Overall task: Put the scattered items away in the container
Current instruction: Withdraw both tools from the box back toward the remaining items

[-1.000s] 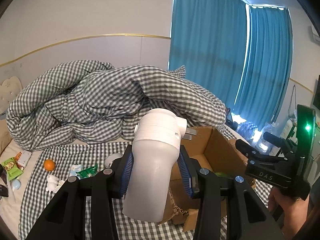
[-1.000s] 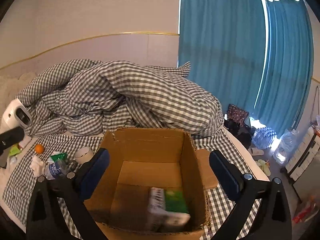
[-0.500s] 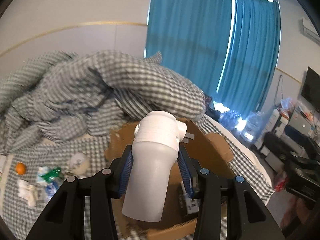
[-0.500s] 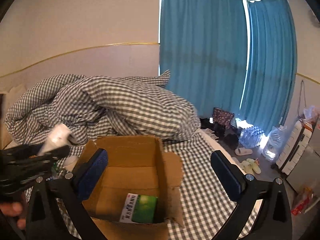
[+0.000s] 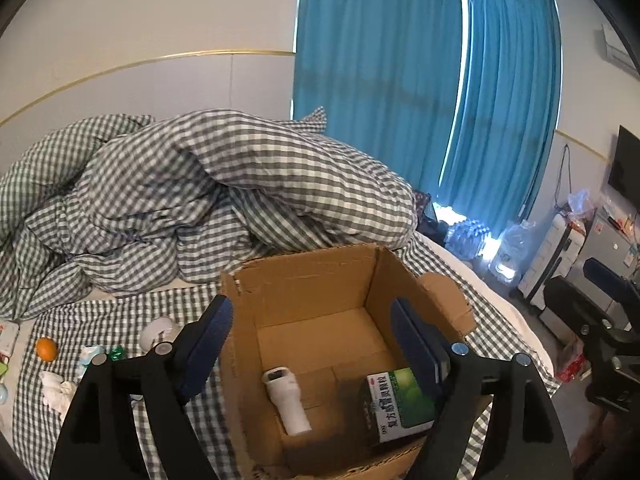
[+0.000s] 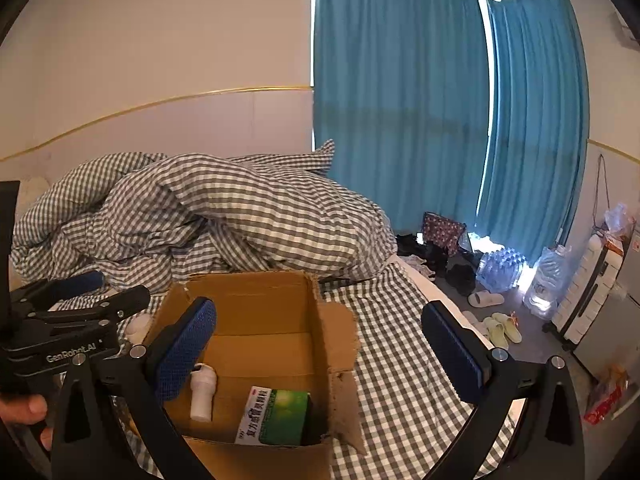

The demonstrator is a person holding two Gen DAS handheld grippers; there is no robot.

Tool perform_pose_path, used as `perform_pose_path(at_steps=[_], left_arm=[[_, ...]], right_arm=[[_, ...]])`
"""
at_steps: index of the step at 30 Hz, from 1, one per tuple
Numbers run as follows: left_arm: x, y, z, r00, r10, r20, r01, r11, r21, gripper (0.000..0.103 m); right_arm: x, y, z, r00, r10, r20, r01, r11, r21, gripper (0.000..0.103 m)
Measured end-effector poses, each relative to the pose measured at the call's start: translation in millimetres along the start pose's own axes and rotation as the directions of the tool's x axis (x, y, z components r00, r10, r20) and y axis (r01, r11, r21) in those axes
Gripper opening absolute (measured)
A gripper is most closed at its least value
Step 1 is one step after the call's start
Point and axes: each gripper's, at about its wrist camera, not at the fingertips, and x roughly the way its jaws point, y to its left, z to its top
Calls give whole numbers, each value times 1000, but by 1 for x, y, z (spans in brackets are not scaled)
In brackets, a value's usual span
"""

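Cardboard box (image 5: 304,280) sitting on bed, white thermometer-like gadget (image 5: 286,398) lying inside next to green medicine carton (image 5: 400,404). Left gripper (image 5: 312,340) hovering over box, jaws wide apart, gripping nothing. Right gripper (image 6: 320,344) likewise gaping, empty. Orange (image 5: 46,349), tissues, wrappers waiting on checked sheet. Risk: soft bedding sinking under reach, tipping box or rolling orange away.

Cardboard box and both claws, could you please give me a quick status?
Left claw open, empty. Right claw open, empty. Cardboard box holds white thermometer and green medicine box. Orange on bed, nothing blocking.
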Motion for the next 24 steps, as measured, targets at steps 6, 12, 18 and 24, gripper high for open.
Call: perform_pose_path(at_steps=[6, 12, 18, 24], left_arm=[[-19, 31, 0, 998, 59, 24, -58, 998, -25, 97], [-52, 80, -10, 990, 133, 39, -130, 989, -70, 103], [-85, 146, -31, 974, 226, 24, -220, 966, -135, 103], [-115, 216, -59, 941, 337, -2, -332, 925, -186, 103]], right_arm=[[-1, 28, 4, 999, 33, 3, -32, 999, -13, 103], [-3, 66, 9, 997, 76, 8, -76, 997, -33, 103], [-5, 119, 9, 989, 148, -5, -148, 986, -73, 103], [-8, 179, 4, 968, 250, -20, -250, 962, -110, 103]])
